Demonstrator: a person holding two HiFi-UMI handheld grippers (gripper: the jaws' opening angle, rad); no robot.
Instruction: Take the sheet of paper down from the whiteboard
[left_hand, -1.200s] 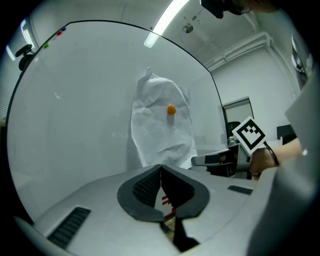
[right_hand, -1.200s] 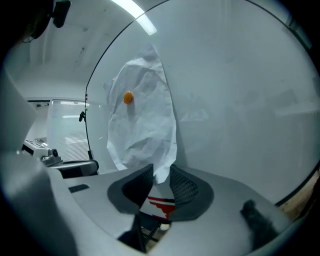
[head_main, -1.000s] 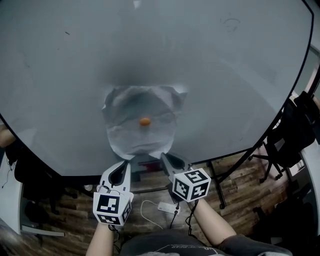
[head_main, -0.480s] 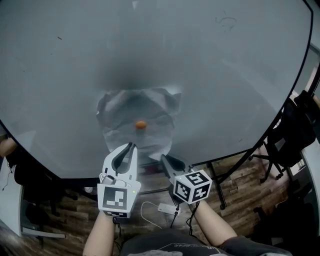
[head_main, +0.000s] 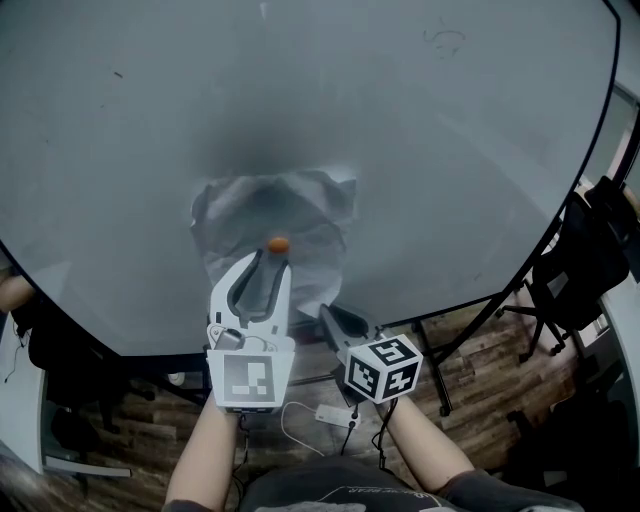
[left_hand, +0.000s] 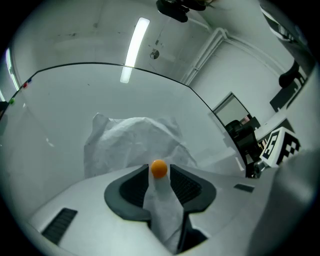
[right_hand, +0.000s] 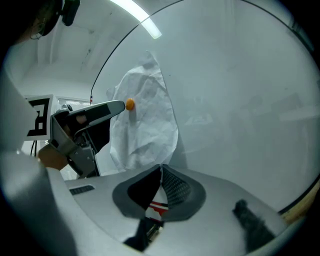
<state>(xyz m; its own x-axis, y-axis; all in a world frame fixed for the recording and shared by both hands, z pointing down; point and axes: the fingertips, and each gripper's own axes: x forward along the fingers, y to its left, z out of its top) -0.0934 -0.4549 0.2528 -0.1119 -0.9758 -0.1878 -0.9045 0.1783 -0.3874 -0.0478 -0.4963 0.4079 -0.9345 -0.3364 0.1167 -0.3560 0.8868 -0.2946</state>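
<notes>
A crumpled white sheet of paper (head_main: 262, 215) hangs on the grey whiteboard (head_main: 450, 170), pinned by a small orange magnet (head_main: 278, 244). My left gripper (head_main: 266, 259) is raised in front of the sheet and its jaws are opening. The magnet (left_hand: 159, 168) sits just at their tips with the paper (left_hand: 130, 142) behind, and the pads do not press on it. My right gripper (head_main: 330, 314) is lower, at the sheet's bottom right corner. In the right gripper view its jaws (right_hand: 160, 172) are shut on the paper's lower edge (right_hand: 150, 150).
The whiteboard's black frame and stand legs (head_main: 440, 360) run down to a wooden floor. A white cable and power strip (head_main: 335, 415) lie on the floor below my hands. A dark chair (head_main: 585, 265) stands at the right, and dark furniture (head_main: 60, 345) at the left.
My left gripper rose from below the sheet's lower edge up to the orange magnet, and its jaws went from shut to open. The right gripper kept its place at the bottom corner.
</notes>
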